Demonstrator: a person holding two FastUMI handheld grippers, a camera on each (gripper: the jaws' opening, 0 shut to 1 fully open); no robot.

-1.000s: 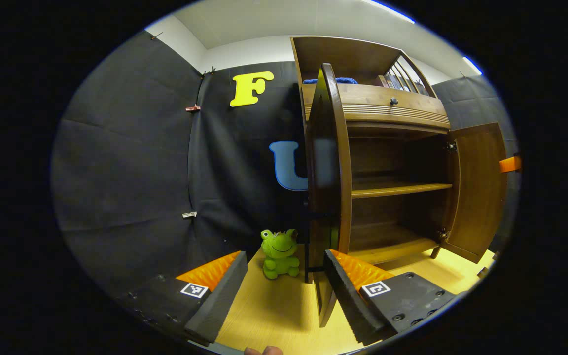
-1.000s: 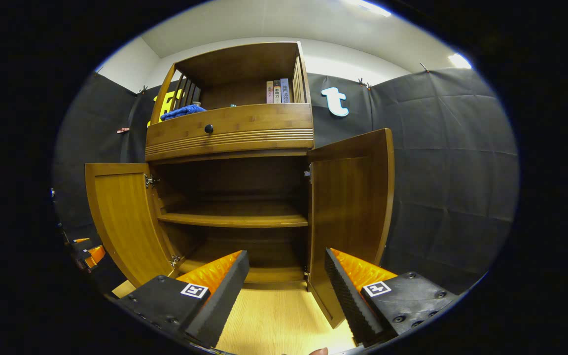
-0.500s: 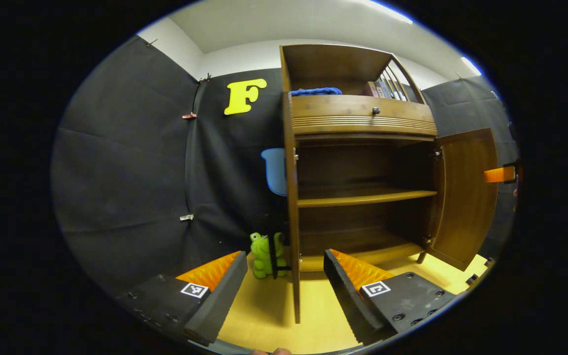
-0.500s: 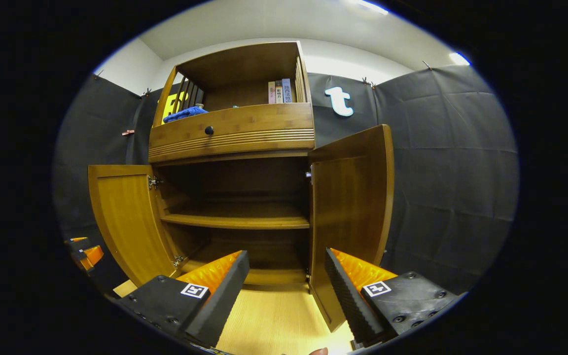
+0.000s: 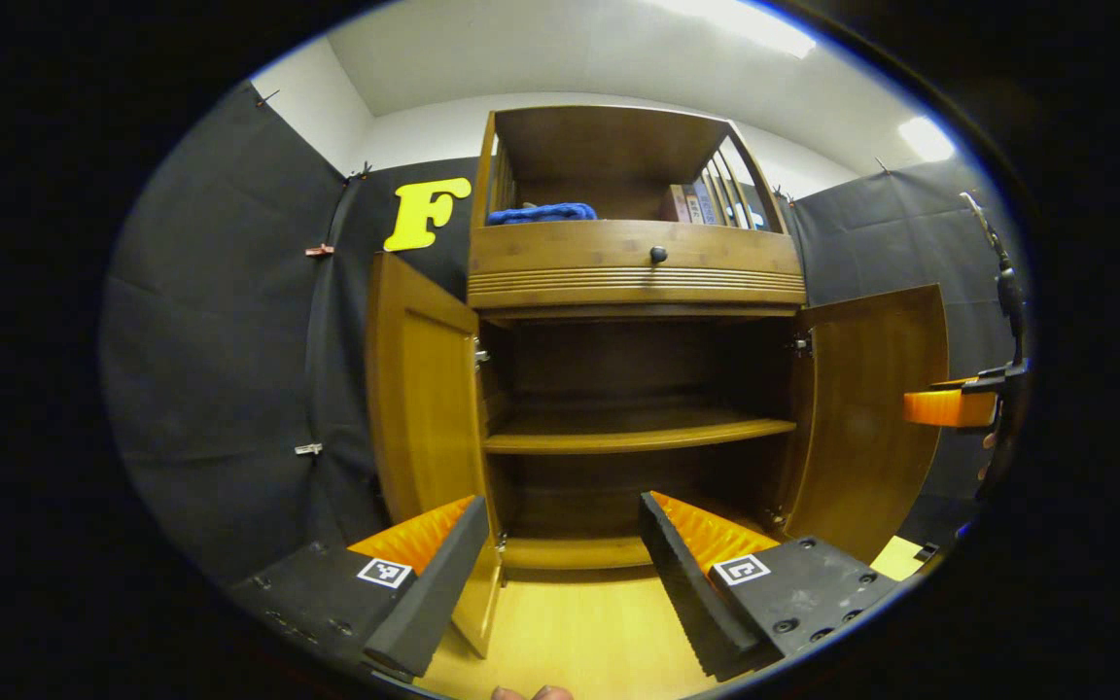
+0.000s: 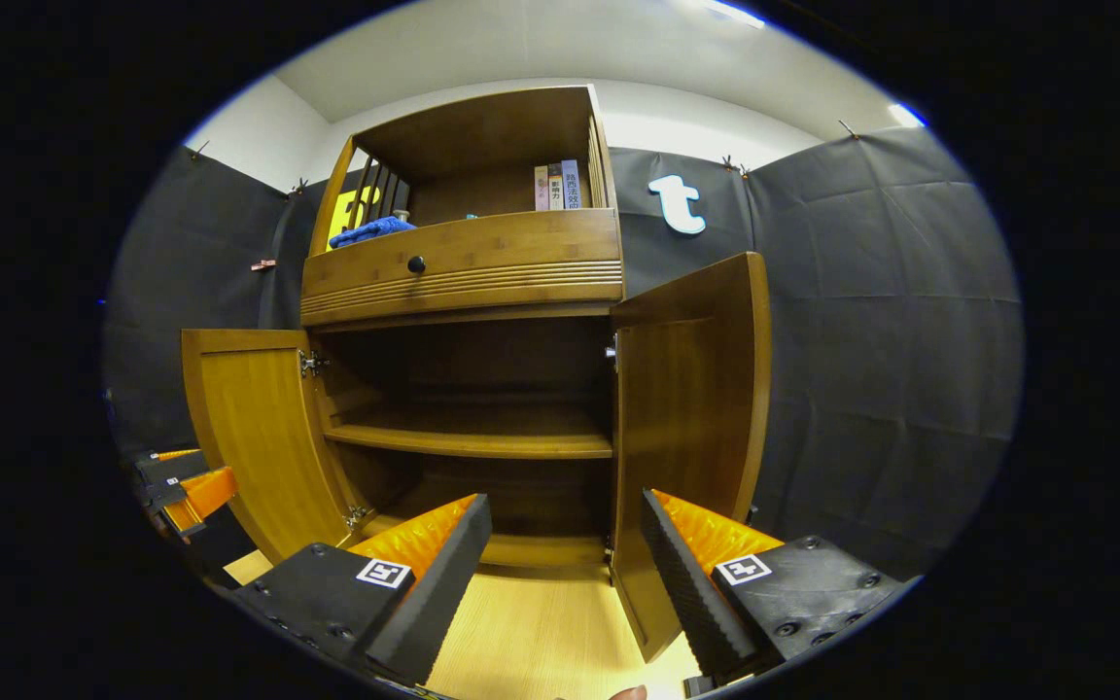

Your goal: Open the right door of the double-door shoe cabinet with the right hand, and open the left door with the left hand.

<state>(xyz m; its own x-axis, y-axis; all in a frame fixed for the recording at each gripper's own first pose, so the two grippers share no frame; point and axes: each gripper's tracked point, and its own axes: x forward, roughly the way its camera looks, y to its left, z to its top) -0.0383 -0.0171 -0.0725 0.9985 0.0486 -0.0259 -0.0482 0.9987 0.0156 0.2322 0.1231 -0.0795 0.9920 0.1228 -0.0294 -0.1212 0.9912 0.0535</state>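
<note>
shoe cabinet [image 5: 633,282] fills the centre of the left gripper view, with both doors standing swung out: left door [image 5: 419,389] at 9 o'clock, right door [image 5: 866,408] at 3 o'clock. left claw [image 5: 555,574] is spread wide at 6 o'clock, holding nothing, with the left door's bottom corner just beside its left finger. right claw [image 6: 560,574] is likewise spread and empty in the right gripper view, where the right door's lower edge sits close by its right finger. judged handling: the doors look like rigid, smooth wood panels on hinges [image 6: 310,364], moderately heavy, swinging on a fixed arc; the finish is likely slippery. no handle is seen from the inner side, so the free vertical edge is the likely place to take hold. surroundings: drawer with knob [image 5: 658,255] at 12, a blue cloth [image 5: 541,211] and books [image 6: 557,187] on the top shelf, an inner shelf [image 5: 633,433] bare. the floor in front looks open; nothing appears to block either door's swing. task reads as essentially done.
</note>
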